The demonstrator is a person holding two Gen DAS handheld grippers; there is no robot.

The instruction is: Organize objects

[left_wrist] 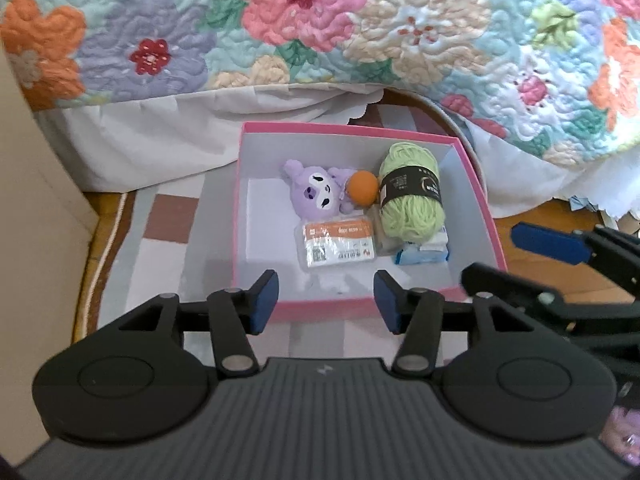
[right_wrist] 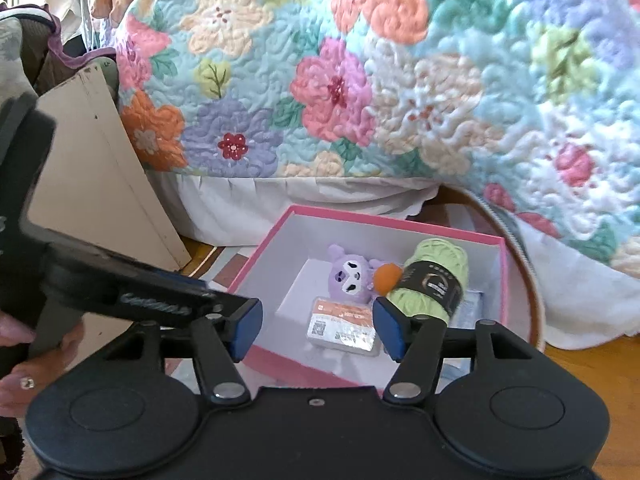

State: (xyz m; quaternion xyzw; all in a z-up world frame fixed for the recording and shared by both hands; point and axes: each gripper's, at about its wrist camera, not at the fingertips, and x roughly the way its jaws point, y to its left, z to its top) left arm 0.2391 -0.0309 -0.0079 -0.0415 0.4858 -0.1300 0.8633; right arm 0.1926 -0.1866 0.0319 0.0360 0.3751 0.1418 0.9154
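A pink box [left_wrist: 486, 216] with a white inside stands on a rug. In it lie a purple plush toy [left_wrist: 316, 194], an orange ball [left_wrist: 362, 188], a green yarn skein [left_wrist: 410, 196], an orange-and-white packet [left_wrist: 338, 246] and a blue-white tissue pack [left_wrist: 422, 254]. My left gripper [left_wrist: 326, 302] is open and empty over the box's near wall. My right gripper [right_wrist: 318, 330] is open and empty, just before the box's near side [right_wrist: 304, 372]; it also shows at the right of the left wrist view [left_wrist: 556, 240]. The same toy [right_wrist: 350, 278], ball [right_wrist: 386, 278], yarn [right_wrist: 434, 280] and packet [right_wrist: 344, 326] show there.
A bed with a floral quilt [left_wrist: 320, 20] and white skirt [left_wrist: 180, 140] stands right behind the box. A beige board [right_wrist: 92, 184] leans at the left. The checked rug [left_wrist: 160, 248] lies on a wooden floor [left_wrist: 560, 216].
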